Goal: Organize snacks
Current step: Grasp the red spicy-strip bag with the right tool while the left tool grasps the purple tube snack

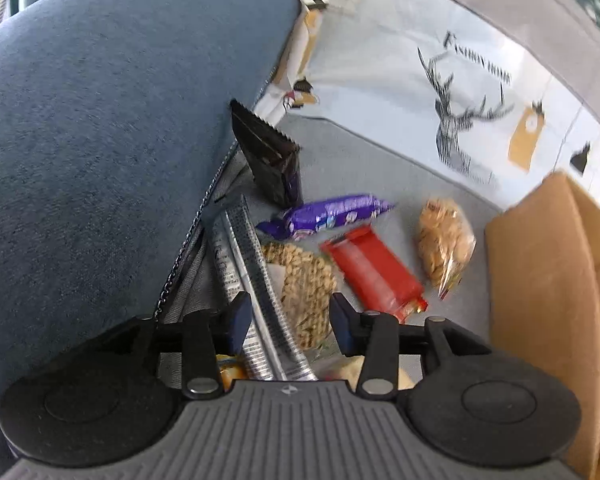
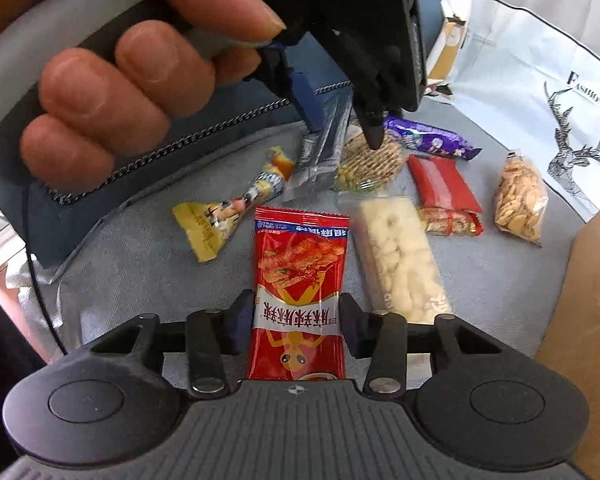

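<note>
right gripper [image 2: 296, 320] straddling the red snack packet [image 2: 298, 280] on the grey cushion [image 2: 140, 264], pads look like they're touching it, left hand [image 2: 112, 72] up top.

From my remote seat: a grey sofa cushion [image 2: 140, 264] carries scattered snacks — a red spicy-strip packet [image 2: 300, 264], a pale puffed-snack bag [image 2: 396, 256], a yellow twisted wrapper [image 2: 220, 216], a purple bar [image 2: 432, 140], a red packet [image 2: 444, 188], a bag of small biscuits [image 2: 520, 200].

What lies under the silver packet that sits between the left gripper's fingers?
The silver packet overlaps a round woven-looking snack pack, and a yellow wrapper peeks out below it. Whatever lies directly beneath the packet is covered.
</note>
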`<action>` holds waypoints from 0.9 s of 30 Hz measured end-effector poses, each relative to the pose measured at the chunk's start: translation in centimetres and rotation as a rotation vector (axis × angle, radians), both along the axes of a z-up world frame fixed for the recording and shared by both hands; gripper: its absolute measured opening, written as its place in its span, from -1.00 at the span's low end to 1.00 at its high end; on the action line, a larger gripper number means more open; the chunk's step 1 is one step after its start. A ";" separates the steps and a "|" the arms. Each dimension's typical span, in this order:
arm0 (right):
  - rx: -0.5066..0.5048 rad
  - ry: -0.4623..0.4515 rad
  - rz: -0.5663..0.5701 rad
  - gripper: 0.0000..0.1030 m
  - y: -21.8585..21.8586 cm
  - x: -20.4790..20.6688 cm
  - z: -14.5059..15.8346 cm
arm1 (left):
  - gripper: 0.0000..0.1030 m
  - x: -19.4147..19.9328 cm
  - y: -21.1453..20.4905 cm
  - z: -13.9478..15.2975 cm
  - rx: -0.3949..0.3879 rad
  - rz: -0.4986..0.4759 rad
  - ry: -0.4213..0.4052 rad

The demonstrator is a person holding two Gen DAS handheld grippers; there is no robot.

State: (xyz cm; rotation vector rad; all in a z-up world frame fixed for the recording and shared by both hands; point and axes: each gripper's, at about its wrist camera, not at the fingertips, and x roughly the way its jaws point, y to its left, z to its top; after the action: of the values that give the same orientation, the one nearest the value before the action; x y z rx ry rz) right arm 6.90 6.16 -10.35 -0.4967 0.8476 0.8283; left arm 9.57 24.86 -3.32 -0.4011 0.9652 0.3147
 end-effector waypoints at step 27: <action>0.039 0.046 -0.185 -0.07 -1.7 2.5 -0.6 | 0.00 1.4 -0.3 -1.1 0.091 0.105 0.079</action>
State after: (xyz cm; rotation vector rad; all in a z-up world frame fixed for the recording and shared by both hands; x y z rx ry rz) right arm 9.39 4.45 -10.91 -0.3603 0.9036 0.6872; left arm 10.99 24.51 -4.43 -0.3589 1.0054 0.4709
